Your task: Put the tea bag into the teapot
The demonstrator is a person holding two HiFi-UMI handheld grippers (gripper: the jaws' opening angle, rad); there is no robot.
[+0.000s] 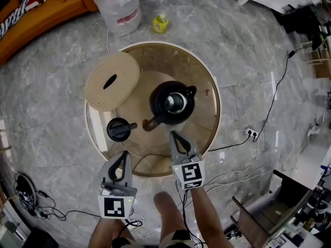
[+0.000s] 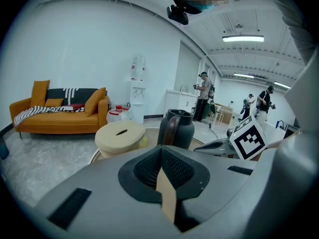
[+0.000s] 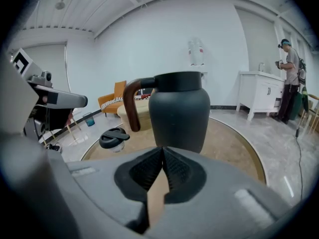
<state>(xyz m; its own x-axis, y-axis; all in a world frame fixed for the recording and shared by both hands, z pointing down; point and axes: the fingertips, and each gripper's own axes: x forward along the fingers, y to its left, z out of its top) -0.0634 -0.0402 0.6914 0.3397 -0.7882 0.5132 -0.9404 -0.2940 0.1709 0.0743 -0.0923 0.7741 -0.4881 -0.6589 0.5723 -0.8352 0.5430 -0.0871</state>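
The black teapot (image 1: 172, 103) stands open-topped in the middle of the round glass table (image 1: 214, 119), its brown handle toward me. Its black lid (image 1: 119, 129) lies on the table to the left. A round beige box (image 1: 112, 80) with a slot in its top sits at the table's back left. No tea bag shows in any view. My left gripper (image 1: 124, 154) hangs at the table's near edge, jaws shut, nothing between them. My right gripper (image 1: 174, 135) is shut and bare too, its tips just short of the teapot (image 3: 179, 111). The left gripper view shows the teapot (image 2: 180, 128) and the box (image 2: 119, 137) ahead.
On the marble floor behind the table stand a clear water jug (image 1: 120, 5) and a small yellow bottle (image 1: 161, 23). An orange sofa (image 1: 36, 15) is at the far left. Cables and a power strip (image 1: 252, 133) lie to the right. People stand far off (image 2: 203, 94).
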